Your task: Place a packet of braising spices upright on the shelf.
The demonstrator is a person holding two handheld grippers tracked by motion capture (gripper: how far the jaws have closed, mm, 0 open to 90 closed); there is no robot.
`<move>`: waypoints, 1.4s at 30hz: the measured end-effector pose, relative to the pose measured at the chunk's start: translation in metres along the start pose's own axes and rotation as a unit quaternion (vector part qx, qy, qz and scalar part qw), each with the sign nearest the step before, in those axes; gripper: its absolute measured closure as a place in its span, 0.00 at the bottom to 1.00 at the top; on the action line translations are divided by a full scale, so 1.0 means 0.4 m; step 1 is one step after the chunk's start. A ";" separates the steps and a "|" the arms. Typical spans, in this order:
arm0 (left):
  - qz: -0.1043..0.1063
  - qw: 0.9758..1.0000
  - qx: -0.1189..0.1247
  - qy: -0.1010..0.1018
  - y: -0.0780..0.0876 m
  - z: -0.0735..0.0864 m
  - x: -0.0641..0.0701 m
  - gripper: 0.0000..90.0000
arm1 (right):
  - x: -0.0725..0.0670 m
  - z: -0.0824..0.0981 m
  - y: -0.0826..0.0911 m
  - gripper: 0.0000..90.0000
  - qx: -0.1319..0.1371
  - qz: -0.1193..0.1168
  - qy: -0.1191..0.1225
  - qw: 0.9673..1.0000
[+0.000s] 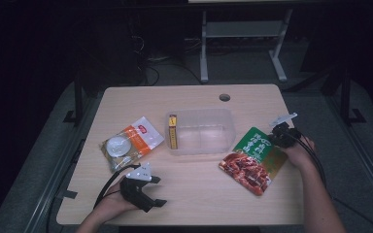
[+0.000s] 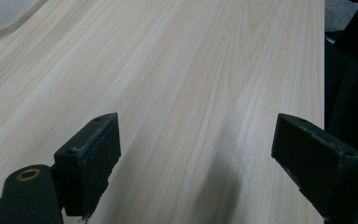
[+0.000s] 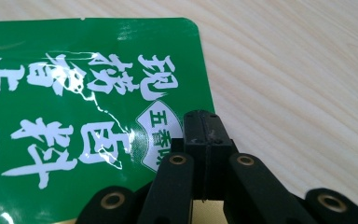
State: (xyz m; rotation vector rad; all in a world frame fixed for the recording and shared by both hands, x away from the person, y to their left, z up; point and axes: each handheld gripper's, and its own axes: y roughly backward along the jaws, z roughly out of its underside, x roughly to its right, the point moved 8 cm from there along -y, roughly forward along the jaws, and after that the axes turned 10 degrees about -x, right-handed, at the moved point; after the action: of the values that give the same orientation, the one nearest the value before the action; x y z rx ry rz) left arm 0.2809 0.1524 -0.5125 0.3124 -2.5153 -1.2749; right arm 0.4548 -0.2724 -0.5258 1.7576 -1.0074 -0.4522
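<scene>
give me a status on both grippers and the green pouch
Left gripper open, over bare table. Right gripper shut on green pouch edge. Pouch flat beside clear tub, nothing blocking.

Table: pale wood grain, smooth, matt. Green pouch: glossy plastic film, creased, catching glare. Orange-and-white pouch: shiny film too. Tub: clear, slightly frosted plastic. Right hand-held gripper: matt black plastic, brass-coloured rivets. Left hand-held gripper: black pads, scuffed and rough at edges.
</scene>
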 end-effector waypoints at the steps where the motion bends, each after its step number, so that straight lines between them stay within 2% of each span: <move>1: 0.000 1.000 0.000 0.001 -0.001 0.000 0.001 0.17 | -0.004 0.000 0.001 1.00 0.000 -0.003 0.003 1.000; 3: 0.000 1.000 -0.002 0.000 -0.001 0.001 0.002 0.17 | -0.007 0.002 0.003 1.00 -0.002 -0.006 0.007 1.000; 6: -0.001 1.000 -0.002 -0.005 0.001 0.000 0.001 0.17 | -0.028 0.011 0.013 1.00 -0.007 -0.023 0.019 1.000; 13: -0.003 1.000 0.000 -0.006 0.003 -0.001 0.002 0.17 | -0.065 0.035 0.033 1.00 -0.020 -0.036 0.040 0.998; 25: -0.003 1.000 0.005 -0.005 0.004 -0.006 0.004 0.17 | -0.171 0.064 0.069 1.00 -0.035 -0.068 0.088 0.993; 30: -0.004 1.000 0.007 -0.003 0.006 -0.007 0.002 0.17 | -0.217 0.067 0.081 1.00 -0.038 -0.092 0.110 0.989; 31: -0.004 1.000 0.006 -0.003 0.006 -0.006 0.001 0.17 | -0.237 0.067 0.085 1.00 -0.037 -0.104 0.114 0.987; 32: -0.006 1.000 0.002 -0.007 0.008 -0.004 -0.001 0.17 | -0.237 0.067 0.085 1.00 -0.037 -0.104 0.114 0.987; 34: -0.006 1.000 0.003 -0.007 0.008 -0.005 -0.001 0.17 | -0.258 0.067 0.089 1.00 -0.037 -0.114 0.122 0.985; 38: -0.008 1.000 0.004 -0.007 0.009 -0.004 -0.002 0.17 | -0.299 0.064 0.093 1.00 -0.032 -0.128 0.154 0.979; 39: -0.008 1.000 0.005 -0.006 0.009 -0.005 -0.003 0.17 | -0.323 0.059 0.095 1.00 -0.030 -0.138 0.165 0.976; 40: -0.008 1.000 0.005 -0.006 0.010 -0.005 -0.003 0.17 | -0.323 0.059 0.095 1.00 -0.030 -0.138 0.165 0.976; 42: -0.012 1.000 0.006 -0.008 0.011 -0.005 -0.005 0.17 | -0.351 0.053 0.096 1.00 -0.026 -0.150 0.178 0.972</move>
State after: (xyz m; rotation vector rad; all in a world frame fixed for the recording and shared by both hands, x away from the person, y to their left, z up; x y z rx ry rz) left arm 0.2833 0.1540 -0.5081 0.3372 -2.5410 -1.2766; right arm 0.3425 -0.1774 -0.5211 1.8677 -0.4759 -0.3290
